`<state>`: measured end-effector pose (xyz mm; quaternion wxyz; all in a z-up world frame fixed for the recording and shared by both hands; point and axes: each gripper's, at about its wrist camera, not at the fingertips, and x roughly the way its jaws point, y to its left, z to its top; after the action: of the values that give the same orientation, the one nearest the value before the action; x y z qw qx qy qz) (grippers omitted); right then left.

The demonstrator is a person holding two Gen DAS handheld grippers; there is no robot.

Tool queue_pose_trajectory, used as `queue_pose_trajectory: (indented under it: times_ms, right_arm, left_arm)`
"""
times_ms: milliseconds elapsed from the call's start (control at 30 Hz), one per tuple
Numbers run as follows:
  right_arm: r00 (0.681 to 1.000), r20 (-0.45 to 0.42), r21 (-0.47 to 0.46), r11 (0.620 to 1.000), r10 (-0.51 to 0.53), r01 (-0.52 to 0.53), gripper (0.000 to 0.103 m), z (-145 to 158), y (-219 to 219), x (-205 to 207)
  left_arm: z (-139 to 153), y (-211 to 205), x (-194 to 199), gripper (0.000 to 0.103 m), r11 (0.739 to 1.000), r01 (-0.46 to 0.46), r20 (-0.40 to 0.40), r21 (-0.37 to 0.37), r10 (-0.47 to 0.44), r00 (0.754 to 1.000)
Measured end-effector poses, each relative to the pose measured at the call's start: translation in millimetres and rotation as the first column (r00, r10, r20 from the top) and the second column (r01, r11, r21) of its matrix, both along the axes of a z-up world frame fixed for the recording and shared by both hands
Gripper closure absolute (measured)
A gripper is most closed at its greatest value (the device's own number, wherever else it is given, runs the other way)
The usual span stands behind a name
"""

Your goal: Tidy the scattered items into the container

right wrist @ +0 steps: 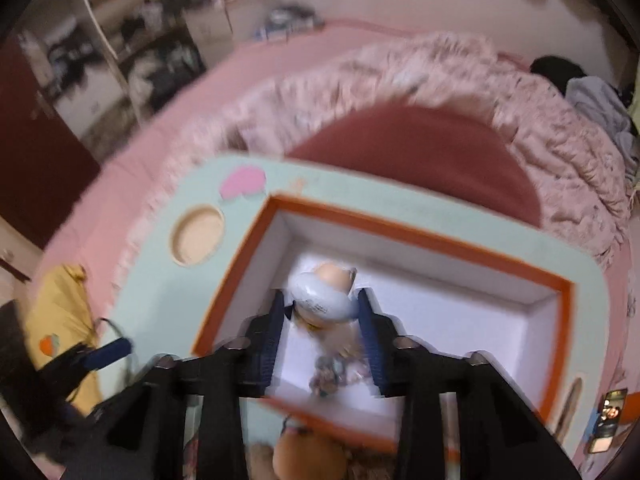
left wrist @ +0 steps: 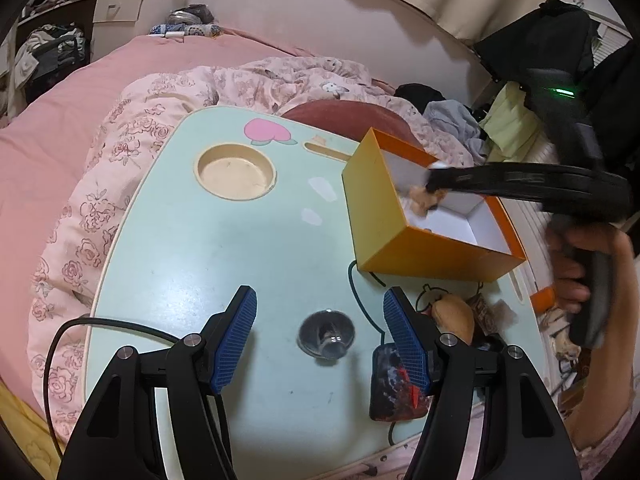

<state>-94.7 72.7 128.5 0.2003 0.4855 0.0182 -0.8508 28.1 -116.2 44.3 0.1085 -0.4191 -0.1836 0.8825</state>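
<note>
left wrist view: left gripper (left wrist: 320, 332) hovers over mint lap table (left wrist: 200, 260), blue pads spread wide, nothing gripped; clear suction cup (left wrist: 326, 338) lies on table between them. dark packet (left wrist: 394, 390) near right pad, tan plush (left wrist: 454, 316) beyond it. orange box (left wrist: 420, 216) stands open at table's far right; right gripper (left wrist: 434, 190) reaches into it, blurred.

right wrist view: right gripper (right wrist: 322, 304) above box (right wrist: 420, 236); small figurine (right wrist: 324, 292) sits between fingers over white interior. blur hides whether pads press it: grip cannot be told.
</note>
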Motion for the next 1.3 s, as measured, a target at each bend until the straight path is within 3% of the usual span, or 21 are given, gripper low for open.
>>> queue_pose_trajectory:
  times_ms: [67,167,267,333,400,467,767,800,833,967,1100,1300]
  right_arm:
    - [0.999,-0.041,-0.044,0.999,0.003,-0.005,0.097,15.9,15.9,19.2]
    - [0.996,-0.089,-0.089,0.996,-0.016,0.008,0.097,29.1,38.5,47.2]
    - [0.998,-0.062,-0.123,0.992,-0.03,0.023,0.096,28.1,55.0,54.8]
    - [0.998,-0.027,-0.082,0.995,-0.054,0.051,0.085,19.4,55.9,48.4]
    - [0.998,0.035,-0.059,0.997,-0.055,0.057,0.064,5.2,48.3,33.4]
    - [0.993,0.111,-0.044,0.998,-0.039,0.045,0.058,-11.8,35.8,16.9]
    - [0.979,0.198,0.175,0.984,-0.053,0.017,0.059,-72.0,-21.8,-36.4]
    - [0.979,0.196,0.198,0.98,-0.056,0.016,0.066,-77.4,-24.7,-38.6]
    - [0.982,0.181,0.211,0.977,-0.061,0.022,0.066,-80.2,-25.9,-38.9]
    - [0.99,0.127,0.154,0.987,-0.061,0.042,0.067,-70.7,-20.1,-31.7]
    - [0.997,0.037,0.047,0.997,-0.064,0.062,0.067,-32.8,-1.8,-12.4]
    - [0.991,-0.129,-0.059,0.998,-0.046,0.039,0.067,25.1,31.9,59.6]
  left_arm:
    - [1.2,1.7,-0.4,0.036,1.0,0.002,0.0,-0.001,-0.002,1.0]
    - [1.7,6.8,-1.8,0.036,1.0,0.009,0.002,-0.009,-0.009,1.0]
    - [1.9,12.8,-3.9,0.036,1.0,0.017,0.009,-0.019,-0.016,1.0]
    - [2.8,15.7,-4.6,0.036,1.0,0.021,0.009,-0.018,-0.02,1.0]
    - [3.7,19.3,-3.8,0.036,0.999,0.032,0.005,-0.019,-0.032,0.999]
    - [3.6,22.4,-3.1,0.036,0.999,0.042,0.006,-0.027,-0.042,0.999]
    - [-0.3,17.5,0.3,0.036,0.999,0.04,0.01,-0.017,-0.04,0.999]
    - [-0.7,16.3,0.6,0.036,0.999,0.038,0.009,-0.013,-0.038,0.999]
    - [-1.1,15.4,0.8,0.036,0.999,0.038,0.009,-0.011,-0.037,0.999]
    - [-2.4,12.1,1.2,0.036,0.999,0.032,0.01,-0.006,-0.032,0.999]
    - [-2.4,10.7,1.1,0.036,1.0,0.022,0.014,-0.003,-0.022,1.0]
    - [2.1,14.7,1.6,0.036,1.0,0.028,0.007,-0.009,-0.028,1.0]
